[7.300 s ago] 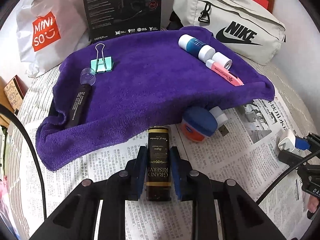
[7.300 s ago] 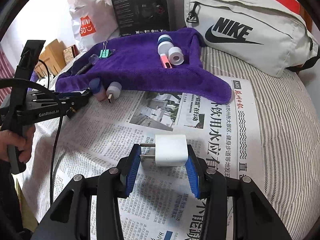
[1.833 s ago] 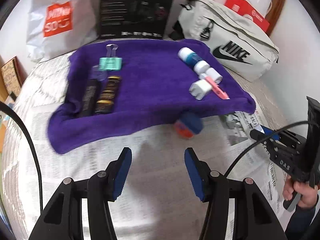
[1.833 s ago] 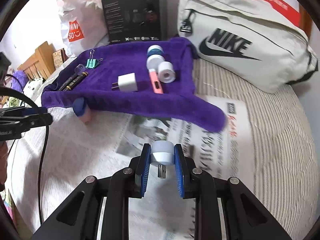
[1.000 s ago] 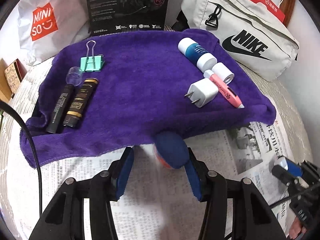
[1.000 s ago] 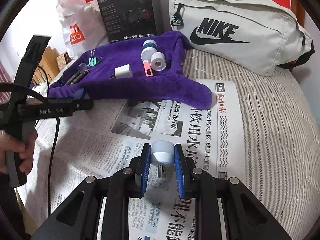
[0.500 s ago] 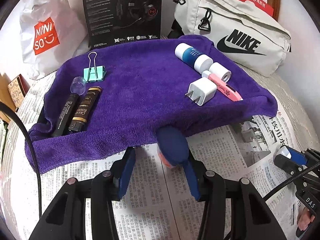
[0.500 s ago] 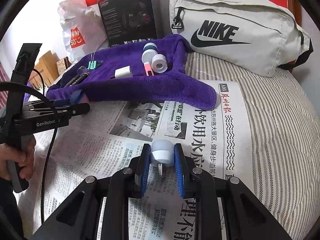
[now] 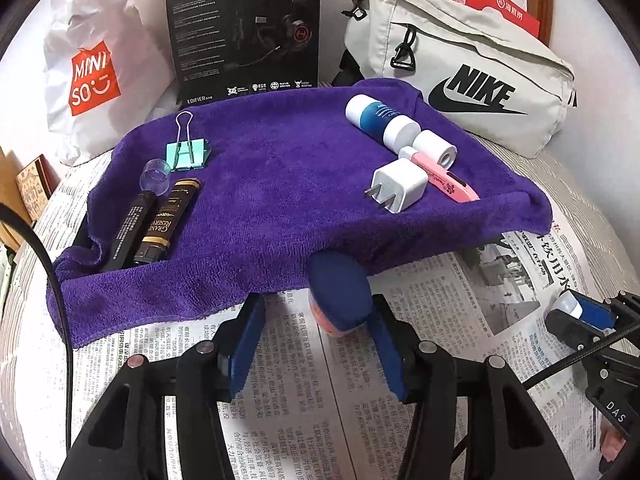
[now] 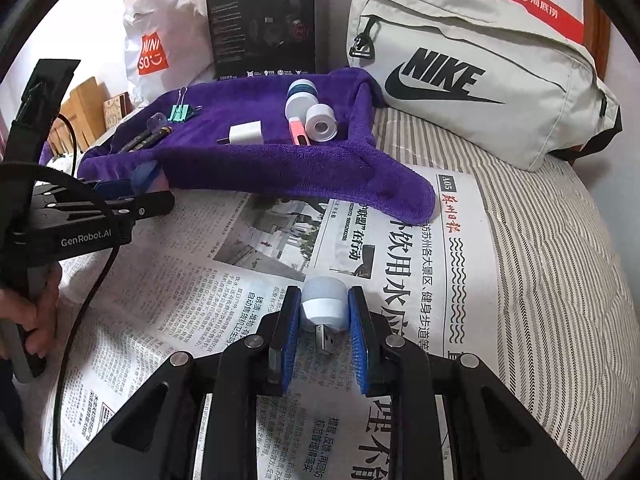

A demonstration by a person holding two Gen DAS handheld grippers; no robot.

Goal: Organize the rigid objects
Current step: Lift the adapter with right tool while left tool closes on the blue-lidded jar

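A small jar with a blue lid (image 9: 340,292) and an orange body stands on edge on the newspaper at the front hem of the purple towel (image 9: 280,184). My left gripper (image 9: 317,308) straddles it and its jaws are opening. The right pad (image 9: 384,344) is against the lid, and a gap separates the jar from the left pad. My right gripper (image 10: 324,296) is shut on a small white USB light (image 10: 324,304), held above the newspaper with its plug pointing back. On the towel lie a white charger plug (image 9: 398,190), a pink pen, a tape roll, a blue-white bottle, a binder clip and two dark tubes.
Newspaper (image 10: 240,264) covers the striped bed in front of the towel. A grey Nike bag (image 9: 472,80), a black headset box (image 9: 244,28) and a white Miniso bag (image 9: 92,76) stand along the wall behind. A hand holds the left gripper (image 10: 120,200) at the towel's left front corner.
The left view has tipped upward slightly. The jar stays between the left jaws, and the left pad has drawn a little away from it. The right gripper still holds the USB light.
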